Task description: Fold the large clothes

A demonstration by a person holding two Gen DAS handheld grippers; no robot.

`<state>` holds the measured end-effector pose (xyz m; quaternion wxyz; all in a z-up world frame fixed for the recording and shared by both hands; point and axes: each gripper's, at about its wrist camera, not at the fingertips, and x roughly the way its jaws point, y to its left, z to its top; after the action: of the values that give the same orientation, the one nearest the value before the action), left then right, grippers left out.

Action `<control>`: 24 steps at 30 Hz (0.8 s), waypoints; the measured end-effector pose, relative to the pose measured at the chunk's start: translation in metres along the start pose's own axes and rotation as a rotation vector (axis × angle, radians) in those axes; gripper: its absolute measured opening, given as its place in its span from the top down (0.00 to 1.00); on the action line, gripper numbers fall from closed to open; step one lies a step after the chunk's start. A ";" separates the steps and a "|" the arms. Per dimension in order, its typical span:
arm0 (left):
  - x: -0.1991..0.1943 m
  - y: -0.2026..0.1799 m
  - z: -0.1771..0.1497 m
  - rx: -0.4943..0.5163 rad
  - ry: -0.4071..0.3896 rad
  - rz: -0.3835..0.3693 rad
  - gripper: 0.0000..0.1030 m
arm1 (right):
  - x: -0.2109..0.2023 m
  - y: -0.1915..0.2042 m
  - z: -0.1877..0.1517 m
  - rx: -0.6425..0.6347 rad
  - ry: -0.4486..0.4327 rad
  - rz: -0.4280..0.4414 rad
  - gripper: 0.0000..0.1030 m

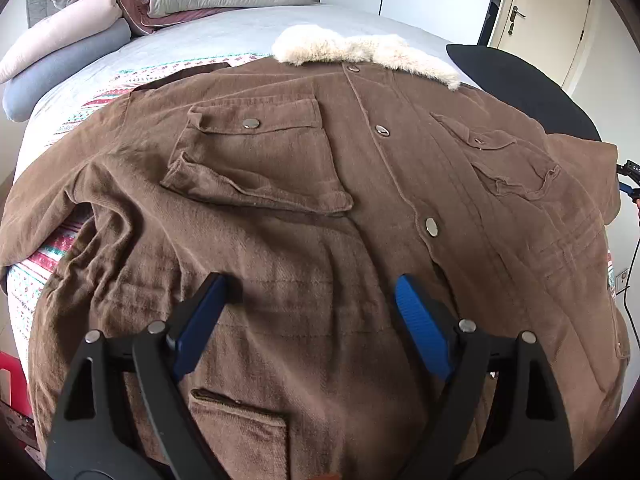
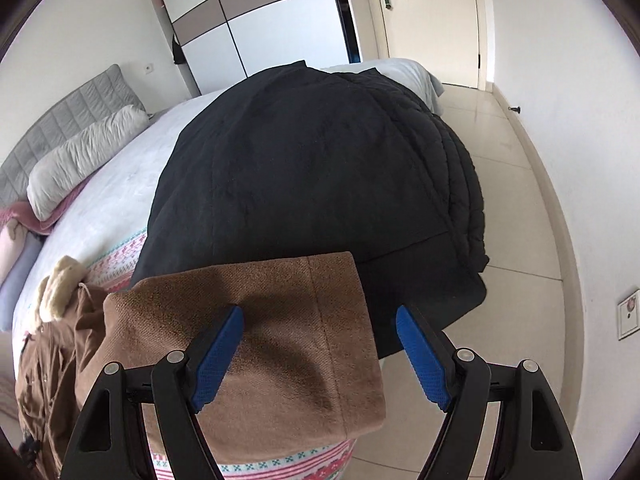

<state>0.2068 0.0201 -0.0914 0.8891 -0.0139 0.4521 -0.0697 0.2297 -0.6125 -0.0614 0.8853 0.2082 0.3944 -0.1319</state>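
Both sets of jaws spread wide over the brown jacket (image 1: pixel 320 200) on the bed (image 1: pixel 200 40)

left gripper (image 1: pixel 308 300) hangs above the jacket's lower front with nothing between its jaws, fur collar (image 1: pixel 360 50) far ahead. right gripper (image 2: pixel 320 332) sits over a sleeve end (image 2: pixel 256 332), gripping nothing, black coat (image 2: pixel 304 168) just past its tips

Bright, even daylight, soft shadows beneath the jaws, sharp focus, strong fisheye bending and dark vignetted corners.

Brown jacket (image 1: pixel 304 208) spread buttoned on bed (image 1: pixel 208 44), left tool (image 1: pixel 316 300) open above it
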 end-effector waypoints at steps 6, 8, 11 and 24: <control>-0.006 -0.003 -0.001 0.013 -0.028 -0.027 0.16 | -0.044 0.030 -0.001 -0.041 -0.130 -0.076 0.95; -0.005 -0.004 -0.001 0.022 -0.026 -0.023 0.16 | -0.079 0.041 0.010 -0.066 -0.242 -0.206 0.95; -0.002 -0.007 -0.003 0.039 -0.016 -0.012 0.16 | -0.059 0.060 0.032 -0.199 -0.234 -0.514 0.95; -0.056 0.007 -0.004 0.014 -0.001 -0.057 0.16 | -0.121 0.114 -0.035 -0.213 -0.116 -0.190 0.41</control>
<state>0.1715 0.0344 -0.0494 0.8870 -0.0204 0.4507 -0.0983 0.1730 -0.4876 0.0384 0.9072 0.0667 0.3722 -0.1845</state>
